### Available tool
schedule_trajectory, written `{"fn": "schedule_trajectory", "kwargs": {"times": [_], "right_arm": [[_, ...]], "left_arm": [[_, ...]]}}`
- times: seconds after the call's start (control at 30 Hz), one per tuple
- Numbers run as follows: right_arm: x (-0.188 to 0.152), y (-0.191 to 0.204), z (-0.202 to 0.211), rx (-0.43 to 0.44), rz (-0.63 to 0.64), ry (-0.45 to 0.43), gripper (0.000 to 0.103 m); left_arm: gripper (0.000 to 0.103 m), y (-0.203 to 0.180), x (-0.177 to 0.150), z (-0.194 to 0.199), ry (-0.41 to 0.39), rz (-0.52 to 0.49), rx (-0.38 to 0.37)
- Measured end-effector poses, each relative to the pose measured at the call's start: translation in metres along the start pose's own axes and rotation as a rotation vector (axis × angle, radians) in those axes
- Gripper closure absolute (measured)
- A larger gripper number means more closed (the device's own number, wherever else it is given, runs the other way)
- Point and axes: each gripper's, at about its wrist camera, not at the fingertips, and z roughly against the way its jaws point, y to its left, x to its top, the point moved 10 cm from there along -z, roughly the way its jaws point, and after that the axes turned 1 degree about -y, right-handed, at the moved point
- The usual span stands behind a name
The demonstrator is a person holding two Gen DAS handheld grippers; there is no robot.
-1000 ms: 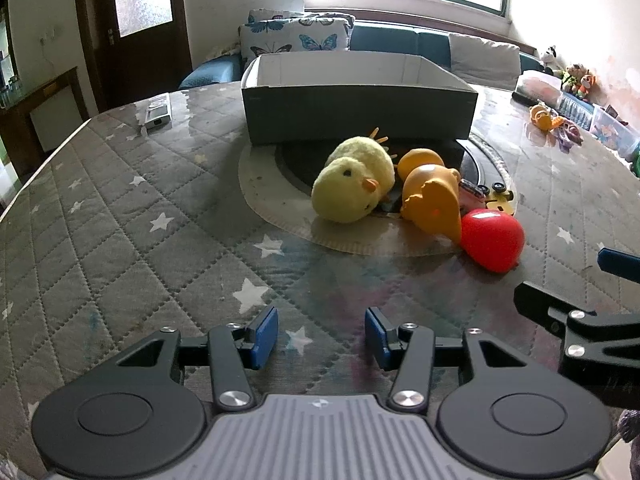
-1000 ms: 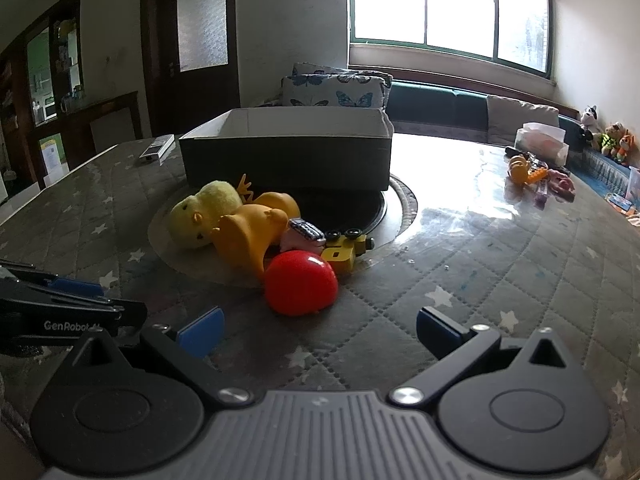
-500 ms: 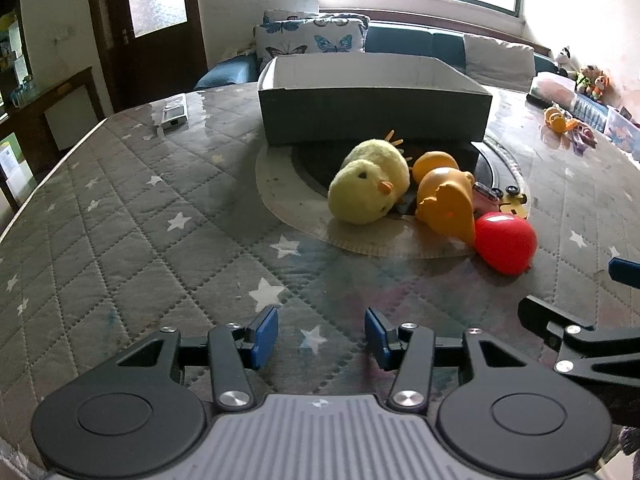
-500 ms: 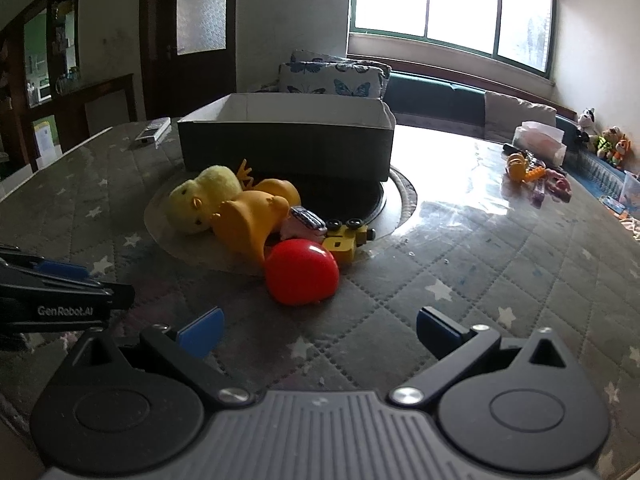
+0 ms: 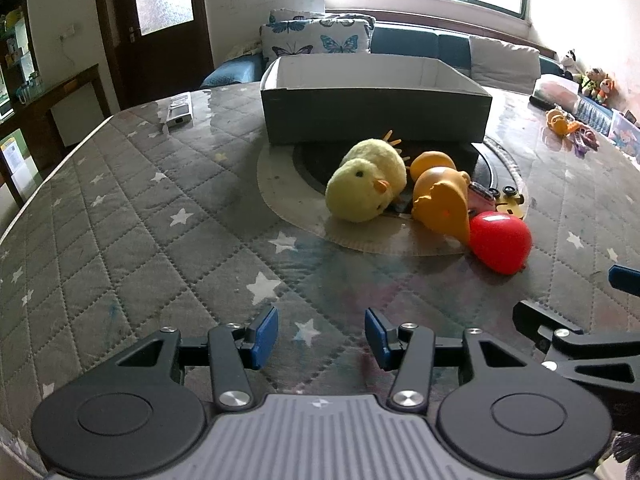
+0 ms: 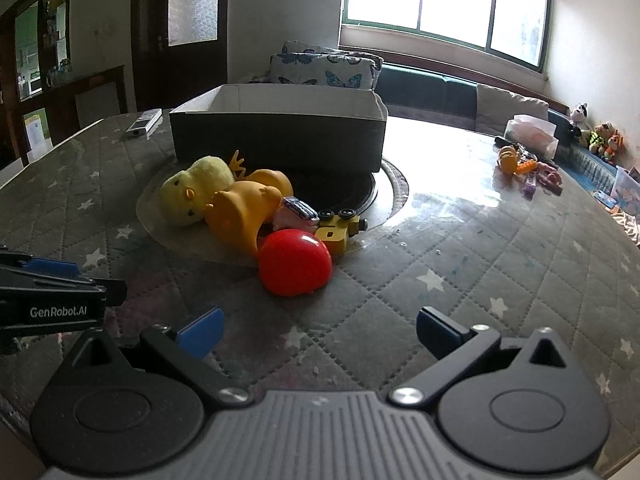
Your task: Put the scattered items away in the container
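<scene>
A dark open box point(image 5: 376, 114) point(image 6: 280, 136) stands mid-table on a round mat. In front of it lie a yellow plush chick point(image 5: 366, 186) point(image 6: 196, 190), an orange rubber duck point(image 5: 440, 200) point(image 6: 244, 210), a red ball point(image 5: 500, 242) point(image 6: 294, 262), a small pink toy car point(image 6: 298, 212) and a yellow toy vehicle point(image 6: 338, 230). My left gripper point(image 5: 321, 332) is open and empty, above the table short of the toys. My right gripper point(image 6: 318, 330) is wide open and empty, just short of the red ball.
The quilted star-pattern table cover point(image 5: 140, 220) stretches around. A remote control point(image 5: 178, 110) lies far left. Small toys point(image 6: 524, 166) and a plastic container point(image 6: 530, 136) sit at the far right. A sofa with butterfly cushions point(image 5: 316, 38) stands behind the table.
Both grippers have drifted slightly; the toys appear a little farther right in the left wrist view and the red ball a little nearer in the right wrist view. Jaws unchanged.
</scene>
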Motion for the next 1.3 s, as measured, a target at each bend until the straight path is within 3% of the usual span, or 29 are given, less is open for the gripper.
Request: {"fn": "schedule_trajectory", "kwargs": {"times": [1.3], "right_arm": [[0.0079,-0.0001,-0.0053,0.007,-0.014,0.005,0.0]], "left_arm": [[0.051,-0.0031,0.0073,-0.0043,0.007,0.009,0.006]]}}
